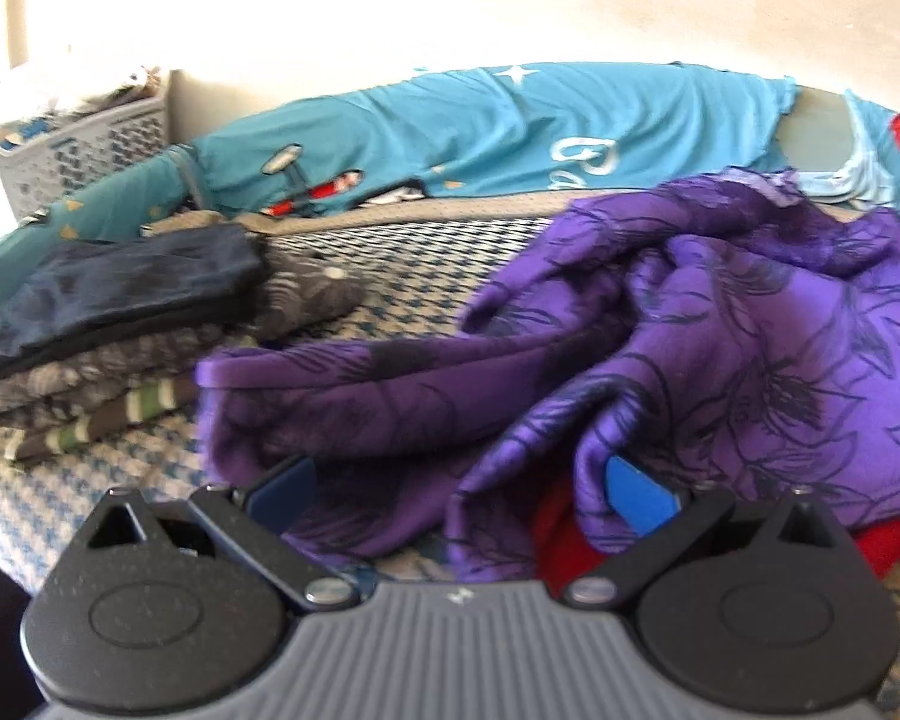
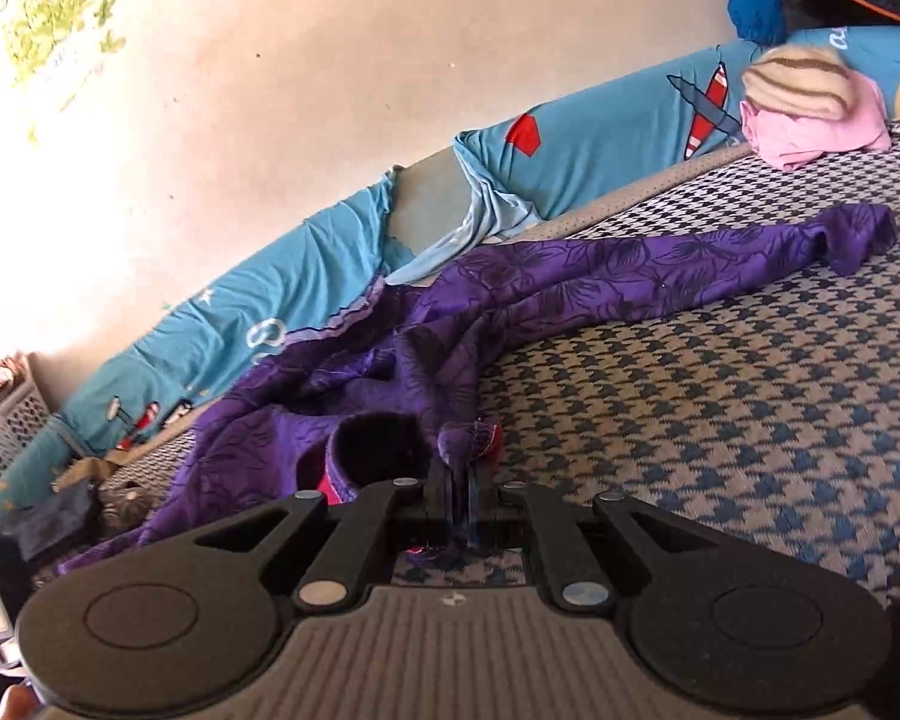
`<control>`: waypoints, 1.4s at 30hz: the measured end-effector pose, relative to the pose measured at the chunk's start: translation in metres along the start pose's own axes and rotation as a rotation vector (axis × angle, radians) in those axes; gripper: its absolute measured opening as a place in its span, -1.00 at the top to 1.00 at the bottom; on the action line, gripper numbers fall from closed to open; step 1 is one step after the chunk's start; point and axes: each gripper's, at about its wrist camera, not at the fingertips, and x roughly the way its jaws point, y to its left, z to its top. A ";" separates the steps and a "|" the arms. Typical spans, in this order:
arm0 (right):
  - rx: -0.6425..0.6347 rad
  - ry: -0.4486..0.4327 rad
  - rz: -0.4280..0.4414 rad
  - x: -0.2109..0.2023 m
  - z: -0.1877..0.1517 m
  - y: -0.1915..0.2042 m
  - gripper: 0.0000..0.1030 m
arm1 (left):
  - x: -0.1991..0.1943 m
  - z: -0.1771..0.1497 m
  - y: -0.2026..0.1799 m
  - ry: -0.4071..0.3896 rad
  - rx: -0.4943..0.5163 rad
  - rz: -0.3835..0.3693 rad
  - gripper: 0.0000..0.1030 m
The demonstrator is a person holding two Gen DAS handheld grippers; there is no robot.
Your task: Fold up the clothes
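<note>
My right tongs (image 2: 457, 474) are clenched on a hem of the crumpled purple floral-print garment (image 2: 510, 294), whose long sleeve trails away up and to the right across the houndstooth bed cover (image 2: 720, 420). My left tongs (image 1: 459, 483) stand released with purple folds draped between the blue fingers (image 1: 636, 495), so the right hand is nearer that sleeve

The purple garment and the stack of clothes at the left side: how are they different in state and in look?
The purple garment lies crumpled and unfolded, while the stack of clothes is folded flat in layers. The purple garment has one bright colour with a dark flower print; the stack of clothes is dark and grey, with a striped piece at the bottom. The right gripper pinches the garment; nothing holds the stack. Both rest on the checked bed cover.
</note>
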 end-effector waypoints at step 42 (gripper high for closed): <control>-0.318 0.108 0.181 0.015 -0.043 0.068 0.53 | -0.018 -0.019 0.014 0.013 0.062 -0.086 -1.00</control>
